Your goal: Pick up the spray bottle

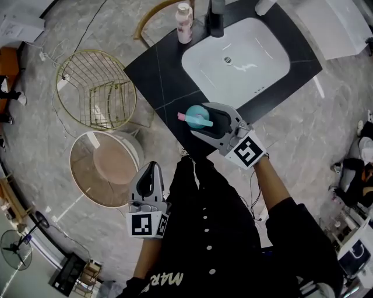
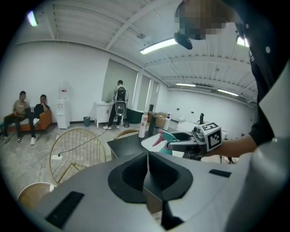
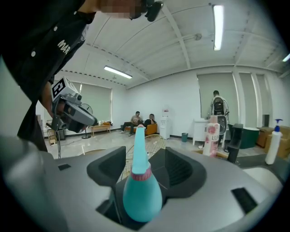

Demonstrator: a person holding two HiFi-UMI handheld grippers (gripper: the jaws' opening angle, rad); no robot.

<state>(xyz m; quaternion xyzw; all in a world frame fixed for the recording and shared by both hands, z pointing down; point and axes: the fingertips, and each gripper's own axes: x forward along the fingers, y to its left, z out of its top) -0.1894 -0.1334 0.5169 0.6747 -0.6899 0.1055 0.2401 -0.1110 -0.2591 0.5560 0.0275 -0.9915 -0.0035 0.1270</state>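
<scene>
Plainly, at the far left of the head view stands a gold wire chair (image 1: 96,90), and below it a round beige tub (image 1: 108,169) with a white side; what lies in the tub cannot be made out; the left gripper (image 1: 150,174) hangs beside the tub, well apart from the counter (image 1: 157,75); in its own view the left gripper (image 2: 147,170) has its jaws pressed together with nothing between them.

Further right, the spray bottle (image 1: 197,116) sits clamped in the right gripper (image 1: 207,123), over the near edge of the dark counter and just in front of the white sink (image 1: 256,52); its pink nozzle points left; whether its base touches the counter cannot be told; the teal body is opaque, so its contents stay unknown; the sink shows only its drain.

The right gripper view shows the bottle (image 3: 141,192) wedged between the jaws of the right gripper (image 3: 145,167), with a pink ring round its neck, which the head view does not show; only the gripper views show people on an orange sofa (image 2: 22,111); a pink-labelled bottle (image 1: 184,23) stands on the counter by the black tap (image 1: 215,17), whose top is cut off.
</scene>
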